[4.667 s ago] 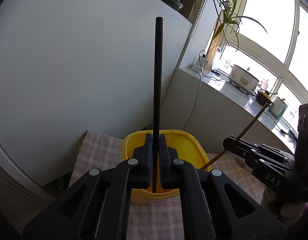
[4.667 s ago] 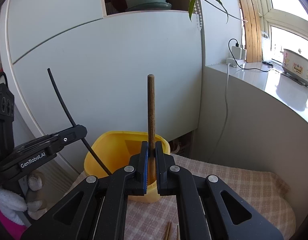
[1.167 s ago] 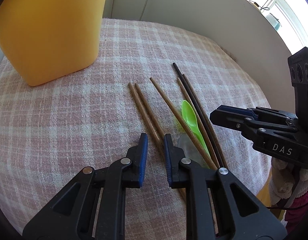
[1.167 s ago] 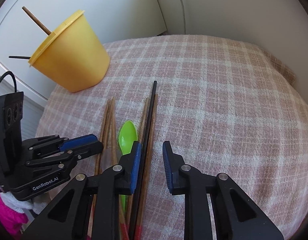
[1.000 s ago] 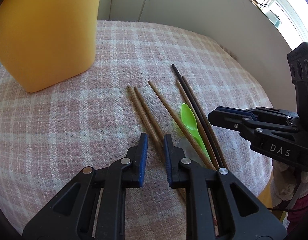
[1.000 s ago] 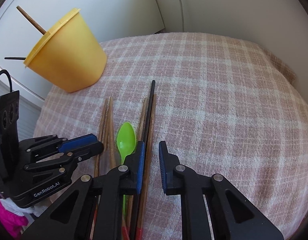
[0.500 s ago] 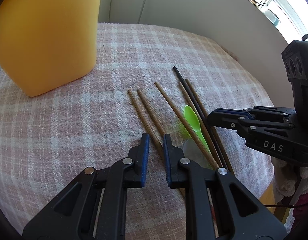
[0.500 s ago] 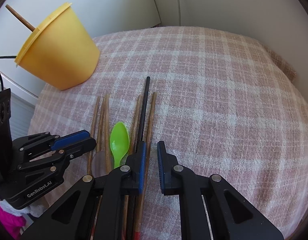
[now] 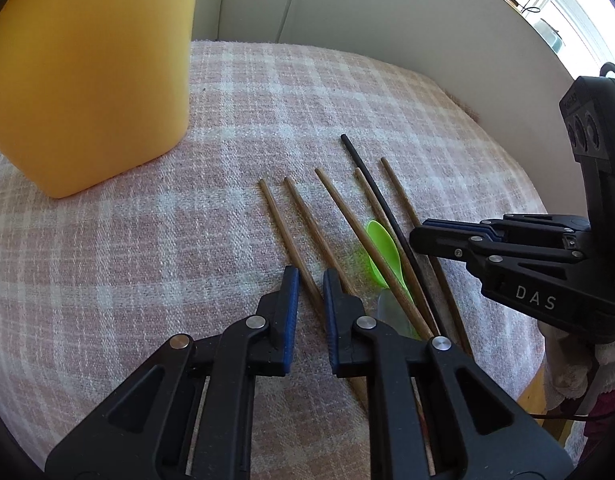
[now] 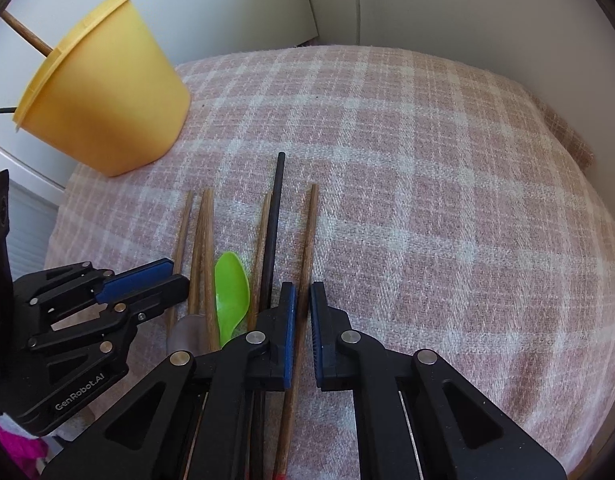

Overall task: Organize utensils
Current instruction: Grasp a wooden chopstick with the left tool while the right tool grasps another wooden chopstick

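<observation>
Right claw (image 10: pixel 302 292) first: I had it tipped steeply down over the checked cloth (image 10: pixel 427 200), and the rightmost brown chopstick (image 10: pixel 309 240) ran straight between its blue pads, its tip pointing away to the far side. The jaws had just been closing, and now they sat pinched on that stick with barely a sliver of gap showing. Just left of it lay the black chopstick (image 10: pixel 276 208), then another brown one, then the green spoon (image 10: pixel 231 284), all outside my grip.

Over to my left claw (image 9: pixel 307 276): it was low over the near left end of the row, and the leftmost brown chopstick (image 9: pixel 279 224) slanted in between its pads. There the jaws stood only narrowly apart, with cloth showing on either side of the stick, so I was straddling it and not squeezing. The next brown stick passed under the right finger.

The yellow cup (image 10: pixel 107 100) stood at the far left, well apart from both claws, with a brown stick (image 10: pixel 25 36) poking out of it.
</observation>
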### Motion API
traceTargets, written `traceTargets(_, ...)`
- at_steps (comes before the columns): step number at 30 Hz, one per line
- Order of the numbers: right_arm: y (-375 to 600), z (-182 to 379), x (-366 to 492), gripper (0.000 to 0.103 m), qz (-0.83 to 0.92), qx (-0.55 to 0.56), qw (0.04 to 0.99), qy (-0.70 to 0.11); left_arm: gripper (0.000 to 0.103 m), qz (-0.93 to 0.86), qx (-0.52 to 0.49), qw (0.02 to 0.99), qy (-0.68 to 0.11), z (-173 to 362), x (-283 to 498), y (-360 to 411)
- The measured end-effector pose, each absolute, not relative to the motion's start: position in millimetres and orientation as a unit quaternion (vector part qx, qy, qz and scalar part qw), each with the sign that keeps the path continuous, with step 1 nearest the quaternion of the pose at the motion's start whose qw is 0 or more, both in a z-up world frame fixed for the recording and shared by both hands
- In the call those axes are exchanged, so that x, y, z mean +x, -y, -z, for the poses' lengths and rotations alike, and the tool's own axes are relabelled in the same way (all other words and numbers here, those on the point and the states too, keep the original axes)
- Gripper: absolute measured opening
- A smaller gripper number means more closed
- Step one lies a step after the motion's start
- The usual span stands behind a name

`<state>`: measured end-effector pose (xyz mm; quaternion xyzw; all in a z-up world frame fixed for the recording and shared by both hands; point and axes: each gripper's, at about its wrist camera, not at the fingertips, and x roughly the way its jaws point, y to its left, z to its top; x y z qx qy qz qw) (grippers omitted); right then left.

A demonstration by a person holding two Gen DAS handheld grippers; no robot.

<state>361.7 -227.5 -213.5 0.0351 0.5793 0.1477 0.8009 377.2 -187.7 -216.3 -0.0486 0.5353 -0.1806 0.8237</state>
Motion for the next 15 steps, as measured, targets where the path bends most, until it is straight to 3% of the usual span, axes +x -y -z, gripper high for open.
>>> traceTargets(15, 259.4, 182.4, 342.2, 0.005, -0.156, 0.071, 0.831, -0.530, 0.004, 0.200, -0.113, 0.844, -0.485, 190.5, 355.4, 159.4)
